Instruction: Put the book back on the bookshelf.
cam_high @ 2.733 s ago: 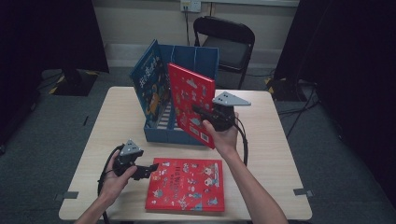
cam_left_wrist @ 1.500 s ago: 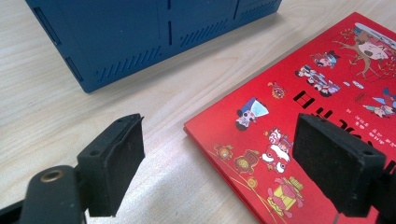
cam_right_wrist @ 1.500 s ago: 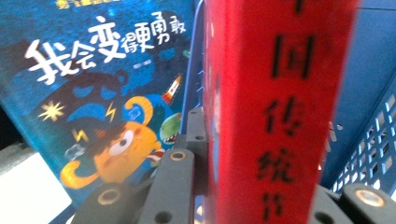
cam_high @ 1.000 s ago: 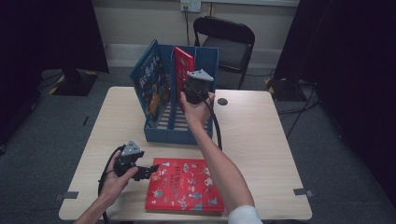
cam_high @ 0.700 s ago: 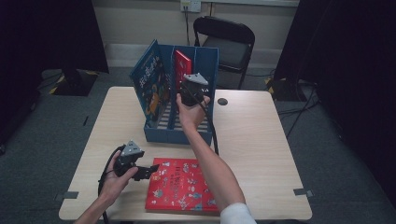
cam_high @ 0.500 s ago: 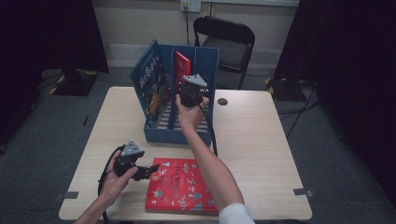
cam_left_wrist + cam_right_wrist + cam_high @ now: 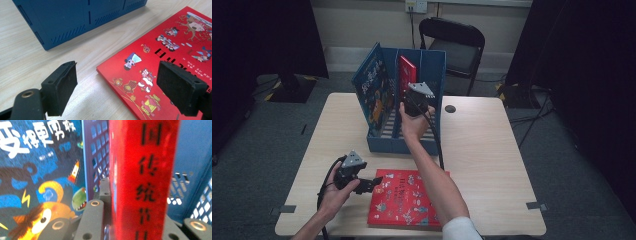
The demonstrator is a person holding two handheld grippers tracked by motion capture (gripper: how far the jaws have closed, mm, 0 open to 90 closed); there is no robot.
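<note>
My right gripper (image 7: 414, 102) fingers hold the red book (image 7: 407, 75) upright in the blue rack (image 7: 432, 65); left gripper (image 7: 374, 182) fingers stay wide at 9 o'clock of the flat book (image 7: 409, 200).

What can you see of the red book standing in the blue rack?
The red book is a thin hardcover with a glossy cover and black Chinese characters down its spine. It stands upright, spine toward the person, in a middle slot of the blue plastic rack, next to a blue picture book one slot over. The right tool is shut on its spine edge, one jaw on each cover.
</note>
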